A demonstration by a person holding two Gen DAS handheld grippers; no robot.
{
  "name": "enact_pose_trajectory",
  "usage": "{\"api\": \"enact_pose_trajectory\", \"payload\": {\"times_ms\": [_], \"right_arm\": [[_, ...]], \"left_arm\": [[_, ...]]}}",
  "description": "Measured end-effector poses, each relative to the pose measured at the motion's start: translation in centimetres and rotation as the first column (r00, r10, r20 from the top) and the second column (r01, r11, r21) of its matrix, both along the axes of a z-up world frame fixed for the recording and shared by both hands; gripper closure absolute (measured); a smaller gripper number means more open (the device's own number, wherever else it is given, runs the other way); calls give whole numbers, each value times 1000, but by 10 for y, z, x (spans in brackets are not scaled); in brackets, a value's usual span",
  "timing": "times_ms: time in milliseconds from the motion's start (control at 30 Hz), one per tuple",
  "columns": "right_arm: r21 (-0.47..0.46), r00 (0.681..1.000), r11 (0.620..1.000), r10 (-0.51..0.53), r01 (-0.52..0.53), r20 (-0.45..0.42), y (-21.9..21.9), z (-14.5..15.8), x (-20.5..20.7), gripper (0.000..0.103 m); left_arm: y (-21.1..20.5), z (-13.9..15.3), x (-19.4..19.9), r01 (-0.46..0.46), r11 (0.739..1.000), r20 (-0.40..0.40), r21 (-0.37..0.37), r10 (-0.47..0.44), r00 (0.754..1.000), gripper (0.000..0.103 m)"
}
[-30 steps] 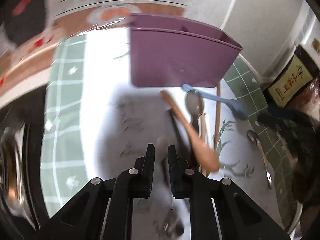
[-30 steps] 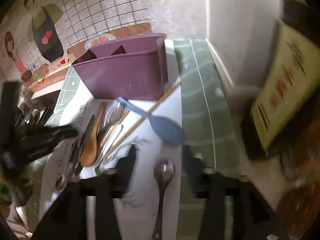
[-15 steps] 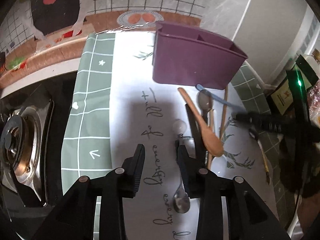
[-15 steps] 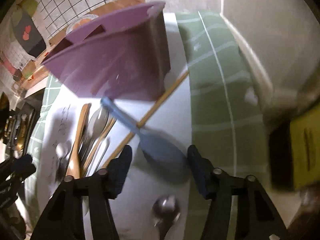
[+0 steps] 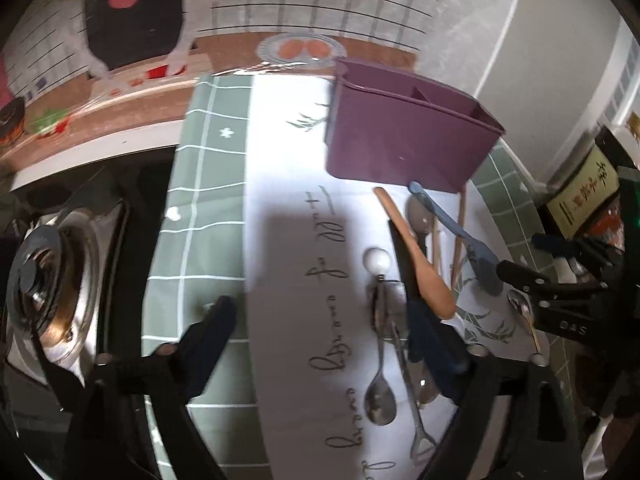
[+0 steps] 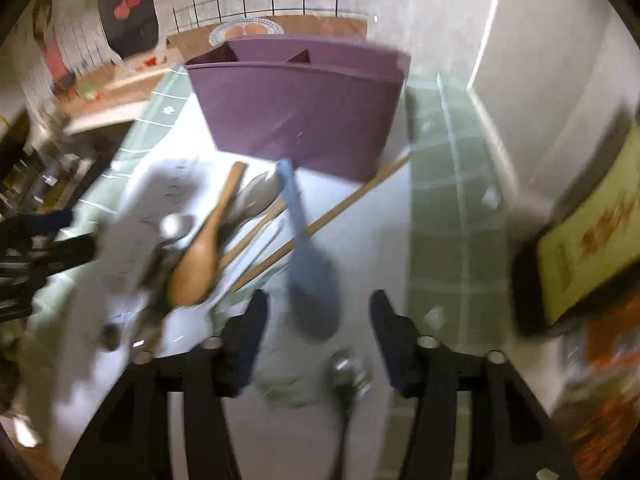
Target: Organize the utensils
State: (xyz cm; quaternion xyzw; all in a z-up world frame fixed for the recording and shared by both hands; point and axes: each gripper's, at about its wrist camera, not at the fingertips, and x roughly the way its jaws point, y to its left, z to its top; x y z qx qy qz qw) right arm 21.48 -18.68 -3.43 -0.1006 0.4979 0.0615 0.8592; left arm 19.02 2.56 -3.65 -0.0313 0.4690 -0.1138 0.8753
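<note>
Utensils, among them one wooden spoon and one blue spatula, are spread loose while both tools, left and right, are opening empty.

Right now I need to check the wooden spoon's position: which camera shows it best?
The left wrist view: the wooden spoon is sharp, handle pointing toward the purple caddy. The right wrist view shows it whole too, but motion-blurred.

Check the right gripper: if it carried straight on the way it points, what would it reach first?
Probably the blue spatula, whose blade lies just ahead of the right gripper, between its opening, empty jaws. Blur leaves depth uncertain.
</note>
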Motion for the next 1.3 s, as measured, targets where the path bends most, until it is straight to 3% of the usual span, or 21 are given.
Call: {"api": "enact_pose_trajectory", "payload": {"times_ms": [67,133,167,200,267,300,467,500,567,733,800,867,1033,1200,1300], "right_arm": [[-18,1000,1000,25,-25,17,4,0,11,25],[55,999,997,50,-50,0,5,-1,26,26],[101,998,993,55,-54,-13,4,-2,33,32],[144,998,988,60,-55,-31,2,-4,41,48],[206,995,977,65,-48,-80,-1,-13,58,69],[209,994,977,68,-48,-90,1,-16,65,72],[143,991,989,59,-41,-119,5,-28,72,74],[125,990,992,45,-28,-136,5,-29,70,85],[158,985,987,23,4,-171,-1,-27,64,96],[228,987,969,-66,98,-146,-32,-2,28,96],[245,988,962,-94,121,-119,-43,9,13,96],[265,989,955,-112,135,-101,-52,18,1,96],[281,989,948,-141,150,-53,-63,31,-19,96],[276,989,950,-147,146,-18,-58,35,-23,96],[299,989,943,-149,148,-20,-59,35,-27,96]], "left_arm": [[8,4,-4,-17,1000,11,6,16,1000,0],[14,9,-8,-25,1000,26,10,24,999,0],[18,12,-10,-32,999,34,15,31,999,0],[22,14,-12,-40,999,39,19,39,998,0],[29,20,-13,-58,998,50,23,57,997,0],[32,23,-13,-65,997,55,29,64,996,0],[34,31,-8,-29,1000,45,2,29,999,0],[30,29,-4,-8,1000,29,-16,8,1000,0],[18,22,7,35,999,-6,-34,-35,999,0],[-31,5,37,100,994,-31,47,-98,995,0],[-46,3,52,88,994,-42,65,-85,995,6],[-58,1,69,93,995,-66,46,-90,994,32],[-84,-19,113,103,994,-180,27,-96,979,48],[-94,-38,132,82,997,-264,-2,-79,961,62],[-101,-40,131,111,994,-246,23,-101,964,66]]}}
